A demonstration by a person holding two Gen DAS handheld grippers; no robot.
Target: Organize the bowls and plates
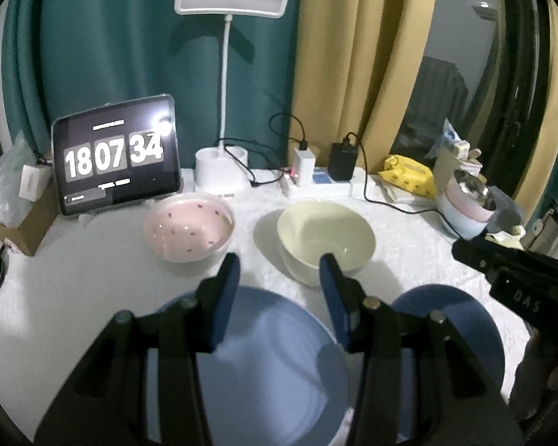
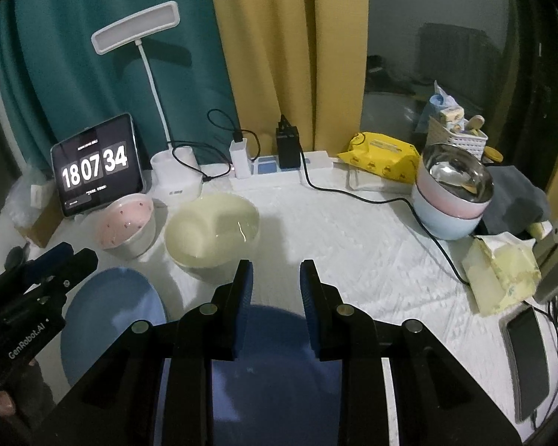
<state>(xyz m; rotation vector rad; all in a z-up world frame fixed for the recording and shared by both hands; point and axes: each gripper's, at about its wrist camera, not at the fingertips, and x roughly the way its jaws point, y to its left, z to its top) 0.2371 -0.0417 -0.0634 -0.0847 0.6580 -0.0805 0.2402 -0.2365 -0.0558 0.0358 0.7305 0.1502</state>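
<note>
A pink speckled bowl (image 1: pixel 189 230) and a cream bowl (image 1: pixel 325 239) stand side by side at mid table; both also show in the right wrist view, the pink bowl (image 2: pixel 126 225) left of the cream bowl (image 2: pixel 212 230). A light blue plate (image 1: pixel 271 364) lies under my left gripper (image 1: pixel 279 271), which is open and empty above it. A darker blue plate (image 1: pixel 461 334) lies to its right. My right gripper (image 2: pixel 275 278) is open and empty above the darker blue plate (image 2: pixel 275 356); the light blue plate (image 2: pixel 111 319) lies to its left.
A tablet clock (image 1: pixel 117 156), a white desk lamp (image 1: pixel 223 171) and a power strip (image 1: pixel 316 182) with chargers line the back edge. Stacked pastel and steel bowls (image 2: pixel 452 197), a yellow wipes pack (image 2: pixel 383 160), tissues (image 2: pixel 502 271) and a phone (image 2: pixel 528 364) fill the right side.
</note>
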